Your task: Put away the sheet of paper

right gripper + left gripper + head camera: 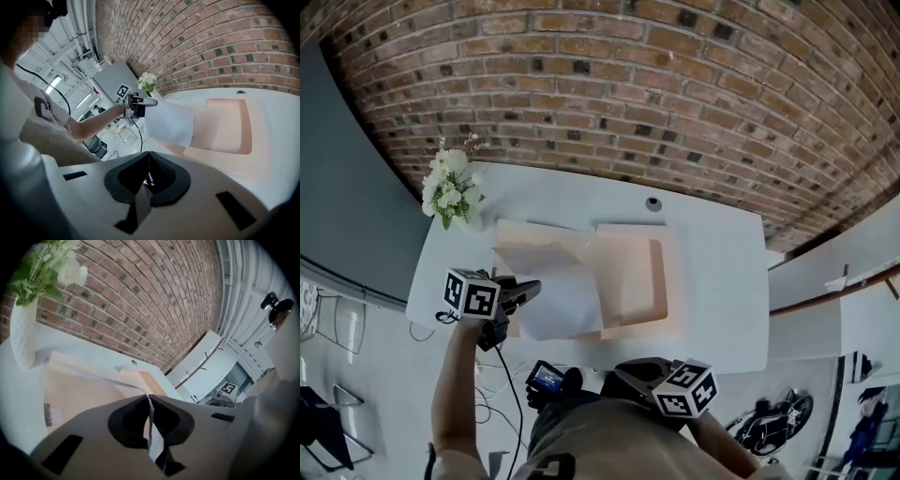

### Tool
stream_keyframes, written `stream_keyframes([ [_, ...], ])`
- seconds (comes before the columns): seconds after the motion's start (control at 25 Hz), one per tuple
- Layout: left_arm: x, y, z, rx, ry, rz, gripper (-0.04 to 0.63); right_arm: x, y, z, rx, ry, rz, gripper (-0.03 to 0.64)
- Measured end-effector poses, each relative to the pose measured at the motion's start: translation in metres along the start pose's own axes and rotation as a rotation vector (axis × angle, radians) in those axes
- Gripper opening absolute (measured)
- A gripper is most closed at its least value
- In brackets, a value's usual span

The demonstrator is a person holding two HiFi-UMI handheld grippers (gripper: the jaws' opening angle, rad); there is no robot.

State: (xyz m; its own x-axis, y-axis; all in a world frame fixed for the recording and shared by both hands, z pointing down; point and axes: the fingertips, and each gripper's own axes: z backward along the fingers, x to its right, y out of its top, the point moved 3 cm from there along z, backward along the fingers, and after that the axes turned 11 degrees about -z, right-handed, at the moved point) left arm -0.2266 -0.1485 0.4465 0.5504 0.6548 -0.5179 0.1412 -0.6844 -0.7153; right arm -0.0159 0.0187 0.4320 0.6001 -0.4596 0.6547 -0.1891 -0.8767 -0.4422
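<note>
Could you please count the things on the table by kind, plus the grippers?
sheet: 1
folder: 1
vase of flowers: 1
grippers: 2 (left gripper, right gripper)
Total: 5

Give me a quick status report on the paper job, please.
Left gripper shut on sheet of paper, over the open folder. Right gripper shut, empty. Flower vase off at the table corner, not in the way.

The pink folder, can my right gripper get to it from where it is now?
Probably yes: the right gripper, shut and empty, faces the pink folder with nothing between; the sheet in the left gripper covers only its left part.
</note>
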Motion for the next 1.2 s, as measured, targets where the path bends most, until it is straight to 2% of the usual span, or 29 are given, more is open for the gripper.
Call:
stream_keyframes([
  [0.2, -0.026, -0.016, -0.016, -0.092, 0.006, 0.013, 0.014, 0.005, -0.001, 0.002, -0.004, -0.010, -0.011, 0.023],
  [0.64, -0.055, -0.038, -0.041, -0.156, -0.047, 0.173, 0.014, 0.013, -0.004, 0.003, 0.004, -0.021, -0.050, 0.023],
  [0.88, -0.056, -0.045, -0.058, -0.172, -0.036, 0.204, 0.014, 0.016, -0.005, 0.005, 0.003, -0.027, -0.051, 0.023],
  [1.2, -0.057, -0.047, -0.079, -0.203, -0.019, 0.203, 0.014, 0.023, -0.005, 0.008, 0.011, -0.021, -0.071, 0.023],
])
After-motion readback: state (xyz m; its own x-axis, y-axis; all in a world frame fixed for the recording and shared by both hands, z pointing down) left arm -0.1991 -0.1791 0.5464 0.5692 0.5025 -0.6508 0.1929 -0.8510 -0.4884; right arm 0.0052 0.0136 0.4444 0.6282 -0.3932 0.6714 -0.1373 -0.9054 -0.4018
